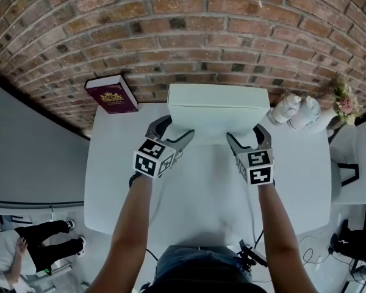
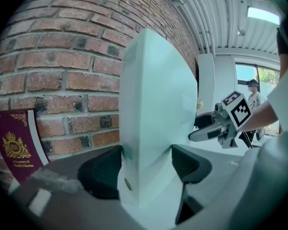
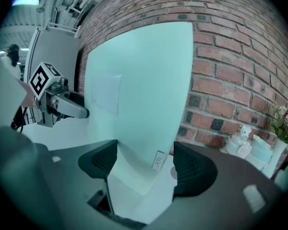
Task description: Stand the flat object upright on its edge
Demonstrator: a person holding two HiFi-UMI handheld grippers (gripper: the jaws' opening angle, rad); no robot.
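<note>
Box (image 1: pixel 218 105) stands on edge on the table (image 1: pixel 207 194) by the wall (image 1: pixel 171 41), left gripper (image 1: pixel 174 132) pinching one lower corner and right gripper (image 1: pixel 245 134) spread loose around the other, so ease the left open slowly and draw both straight back without nudging it.

Count, bench and wall:
- 1 flat white rectangular box (image 1: pixel 218 112)
- 1 maroon booklet with gold crest (image 1: pixel 111 94)
- 2 small white figurines (image 1: pixel 286 108)
- 1 pale flower bunch (image 1: pixel 344 102)
- 2 handheld grippers: left gripper (image 1: pixel 180 127), right gripper (image 1: pixel 244 132)
- 1 white table (image 1: pixel 201 200)
</note>
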